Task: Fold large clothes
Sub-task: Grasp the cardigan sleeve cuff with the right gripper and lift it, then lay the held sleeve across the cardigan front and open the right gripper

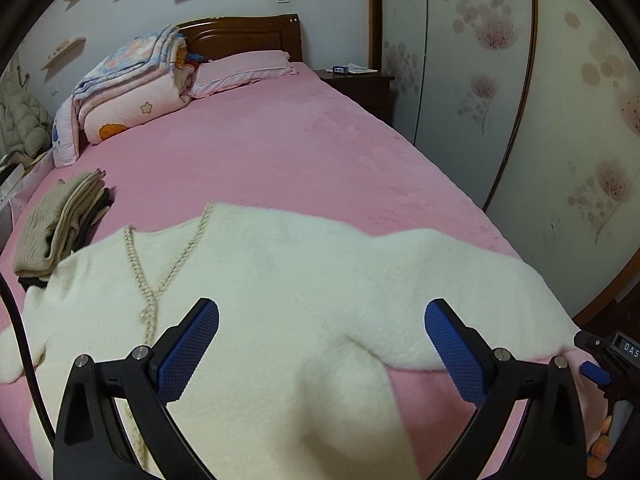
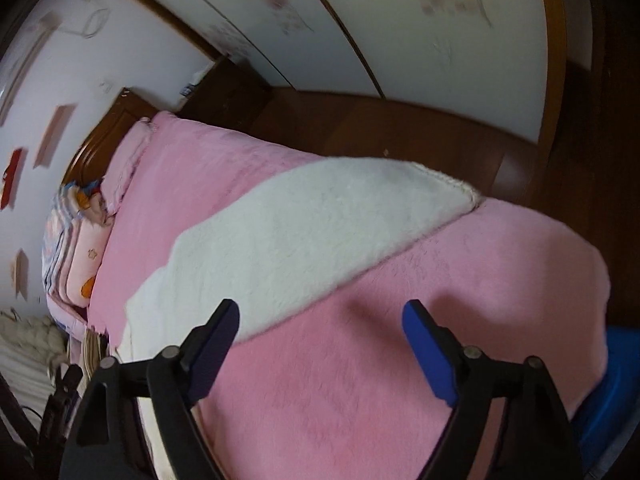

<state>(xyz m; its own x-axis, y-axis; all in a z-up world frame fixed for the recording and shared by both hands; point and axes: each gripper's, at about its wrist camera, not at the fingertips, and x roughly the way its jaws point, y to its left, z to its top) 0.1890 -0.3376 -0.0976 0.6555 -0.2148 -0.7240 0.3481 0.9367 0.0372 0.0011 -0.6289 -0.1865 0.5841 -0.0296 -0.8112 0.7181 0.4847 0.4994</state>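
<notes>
So the cardigan (image 1: 280,280) is lying spread out on the bed (image 1: 260,152), front up, with the braided neckline ahead and to the left of the left gripper (image 1: 322,344). One sleeve (image 2: 320,232) stretches away ahead of the right gripper (image 2: 320,344) toward the far bed edge.

My take on the step: this looks like the sleeve-in fold, not started yet. I'd grab the sleeve near the cuff, not the middle, lift just enough to clear the fuzzy sheet, and lay it across the body so the edge lines up straight. Fluffy knit like this probably drags and bunches, so go slow and flatten after.

Left gripper: jaws spread wide, nothing between them, hovering over the body of the cardigan, with a fold of it running right under the gap. Can't tell if the pads (image 1: 188,352) actually touch the fabric.

Right gripper: also wide open and empty. Mostly bare pink sheet sits beneath it, and the sleeve's near edge passes just beside its left finger.

A folded pile (image 1: 60,220) sits off to the far left of the left gripper.
</notes>
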